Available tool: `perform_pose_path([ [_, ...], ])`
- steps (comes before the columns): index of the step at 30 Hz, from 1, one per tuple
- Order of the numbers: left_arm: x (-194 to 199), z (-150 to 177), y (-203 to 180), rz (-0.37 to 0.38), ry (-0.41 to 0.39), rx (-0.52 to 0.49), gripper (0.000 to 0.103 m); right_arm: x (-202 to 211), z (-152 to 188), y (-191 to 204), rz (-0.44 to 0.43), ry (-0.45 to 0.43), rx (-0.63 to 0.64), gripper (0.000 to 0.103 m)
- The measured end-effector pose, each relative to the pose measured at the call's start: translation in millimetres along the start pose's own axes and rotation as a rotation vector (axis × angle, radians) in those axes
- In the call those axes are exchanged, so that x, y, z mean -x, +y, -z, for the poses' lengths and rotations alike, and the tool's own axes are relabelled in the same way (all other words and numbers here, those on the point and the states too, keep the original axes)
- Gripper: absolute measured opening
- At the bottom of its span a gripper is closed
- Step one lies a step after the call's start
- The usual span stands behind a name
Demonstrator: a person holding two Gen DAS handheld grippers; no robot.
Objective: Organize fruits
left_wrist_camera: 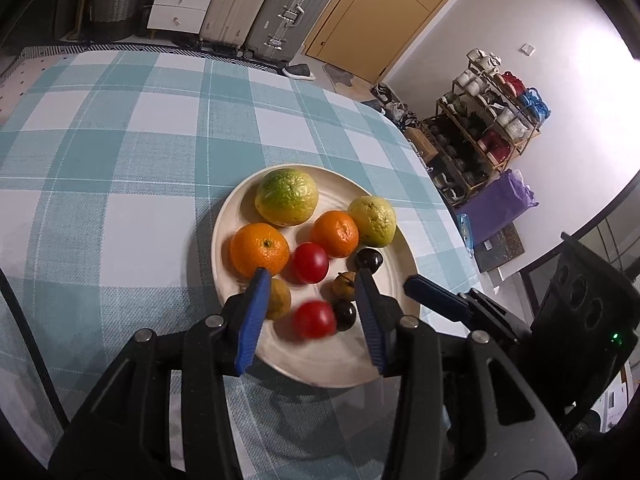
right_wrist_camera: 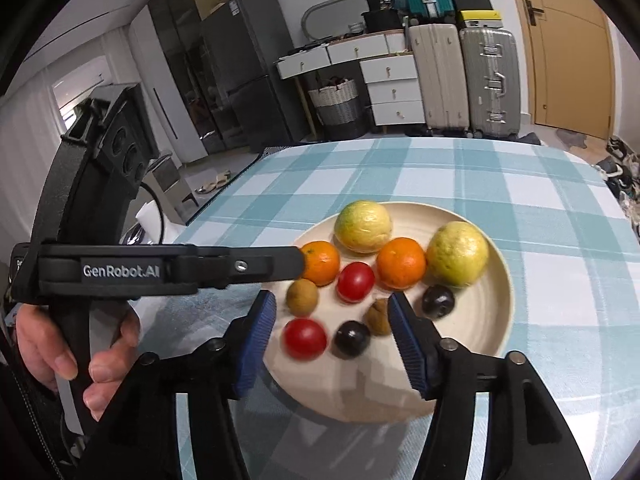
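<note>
A cream plate (left_wrist_camera: 224, 216) (right_wrist_camera: 496, 264) on the checked tablecloth holds two yellow-green citrus (left_wrist_camera: 286, 197) (right_wrist_camera: 363, 226), two oranges (left_wrist_camera: 259, 249), two red tomatoes, two dark plums and two small brown fruits (left_wrist_camera: 344, 283). My left gripper (left_wrist_camera: 312, 273) hovers open over the plate's near side. A blurred tomato (left_wrist_camera: 315, 319) lies on the plate between its blue fingers, untouched. My right gripper (right_wrist_camera: 331, 296) is open too, above the near tomato (right_wrist_camera: 305, 339) and a plum (right_wrist_camera: 352, 338), with nothing gripped. One of its fingers (left_wrist_camera: 436, 296) shows at the plate's right edge.
A hand (right_wrist_camera: 52, 344) holds the left gripper's handle at the table's left side. The checked tablecloth (left_wrist_camera: 120, 152) stretches beyond the plate. Suitcases (right_wrist_camera: 488, 80), white drawers and a basket stand past the far edge, and a shoe rack (left_wrist_camera: 480, 136) is to the right.
</note>
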State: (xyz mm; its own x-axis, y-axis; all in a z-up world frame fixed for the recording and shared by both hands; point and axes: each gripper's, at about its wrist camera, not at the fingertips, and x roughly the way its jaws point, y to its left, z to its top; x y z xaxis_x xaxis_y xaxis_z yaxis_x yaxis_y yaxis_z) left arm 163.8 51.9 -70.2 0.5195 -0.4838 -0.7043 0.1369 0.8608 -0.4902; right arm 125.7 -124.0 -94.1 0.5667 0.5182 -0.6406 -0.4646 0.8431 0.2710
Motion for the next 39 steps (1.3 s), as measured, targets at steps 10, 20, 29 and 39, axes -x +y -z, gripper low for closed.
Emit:
perform_pose_path([
  [10,29,14,-13,-0.057,-0.058,-0.045,0.051,34,10,-12,0.047,-0.073,-0.046,0.077],
  [20,66,36,-36,-0.183,-0.187,-0.125,0.081,71,16,-13,0.082,-0.18,-0.078,0.099],
  [29,90,54,-57,-0.362,-0.339,-0.18,0.102,100,22,-4,0.128,-0.269,-0.06,0.103],
  [39,96,71,-58,-0.346,-0.396,-0.201,0.102,120,31,11,0.172,-0.393,-0.004,0.103],
])
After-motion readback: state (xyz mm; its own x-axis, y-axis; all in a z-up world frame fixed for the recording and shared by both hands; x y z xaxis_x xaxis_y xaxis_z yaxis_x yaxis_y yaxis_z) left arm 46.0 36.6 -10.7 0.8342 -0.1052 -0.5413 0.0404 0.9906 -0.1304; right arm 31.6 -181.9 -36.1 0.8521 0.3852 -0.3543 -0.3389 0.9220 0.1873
